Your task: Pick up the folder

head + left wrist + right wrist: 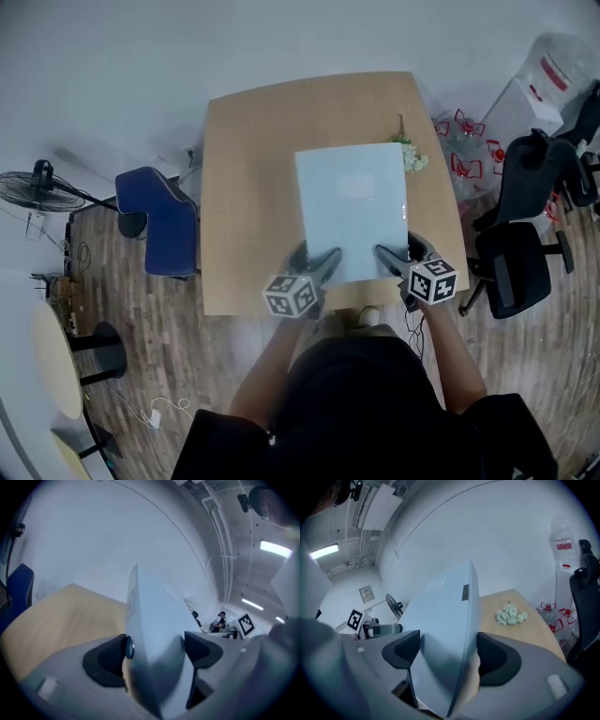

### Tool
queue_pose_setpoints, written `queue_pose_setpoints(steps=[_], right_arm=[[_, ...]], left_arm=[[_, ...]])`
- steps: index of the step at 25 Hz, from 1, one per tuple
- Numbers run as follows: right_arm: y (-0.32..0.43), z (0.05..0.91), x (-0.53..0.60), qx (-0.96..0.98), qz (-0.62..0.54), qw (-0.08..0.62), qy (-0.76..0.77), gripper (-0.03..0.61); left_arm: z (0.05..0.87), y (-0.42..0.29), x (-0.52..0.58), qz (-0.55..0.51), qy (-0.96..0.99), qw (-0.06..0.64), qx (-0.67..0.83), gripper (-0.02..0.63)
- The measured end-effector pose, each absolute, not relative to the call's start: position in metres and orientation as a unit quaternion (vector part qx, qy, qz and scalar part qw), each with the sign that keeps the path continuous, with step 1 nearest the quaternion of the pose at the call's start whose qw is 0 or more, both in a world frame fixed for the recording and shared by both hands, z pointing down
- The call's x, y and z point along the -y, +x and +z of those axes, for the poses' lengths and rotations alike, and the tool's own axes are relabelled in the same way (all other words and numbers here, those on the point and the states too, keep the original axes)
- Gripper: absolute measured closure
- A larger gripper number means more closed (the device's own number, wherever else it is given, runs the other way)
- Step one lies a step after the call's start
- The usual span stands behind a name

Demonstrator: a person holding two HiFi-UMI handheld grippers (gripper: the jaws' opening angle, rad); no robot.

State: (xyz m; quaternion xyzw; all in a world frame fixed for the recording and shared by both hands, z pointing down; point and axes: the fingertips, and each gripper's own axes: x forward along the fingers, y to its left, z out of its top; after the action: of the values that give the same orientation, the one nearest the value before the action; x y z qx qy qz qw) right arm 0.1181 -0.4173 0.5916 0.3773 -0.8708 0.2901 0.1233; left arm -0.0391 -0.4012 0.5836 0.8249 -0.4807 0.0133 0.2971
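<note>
Your left gripper [317, 265] and right gripper [392, 260] each clamp a near corner of the folder [352, 206]; lift both together, evenly, so it does not twist.

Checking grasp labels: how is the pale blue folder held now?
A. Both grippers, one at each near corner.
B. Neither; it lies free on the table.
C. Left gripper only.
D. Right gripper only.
A: the folder is clamped between the jaws of the left gripper and of the right gripper, one at each near corner.
</note>
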Motion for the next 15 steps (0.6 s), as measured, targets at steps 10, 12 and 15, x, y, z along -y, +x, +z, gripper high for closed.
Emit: queue_pose_setpoints(steps=[10,12,15], right_arm=[[0.086,0.482,0.432,0.909,0.177,0.080,0.369,0.192],[0.082,0.472,0.434,0.912,0.166,0.072,0.368,0.192],[0.076,0.465,0.438,0.913,0.156,0.069,0.369,0.193]], left_arm=[[0.474,-0.070,0.409,-0.030,0.845,0.183,0.501,0.215],[0.460,-0.073,0.410,-0.028,0.849,0.157,0.504,0.215],[0.450,-0.077,0.414,-0.021,0.853,0.130,0.505,0.215]])
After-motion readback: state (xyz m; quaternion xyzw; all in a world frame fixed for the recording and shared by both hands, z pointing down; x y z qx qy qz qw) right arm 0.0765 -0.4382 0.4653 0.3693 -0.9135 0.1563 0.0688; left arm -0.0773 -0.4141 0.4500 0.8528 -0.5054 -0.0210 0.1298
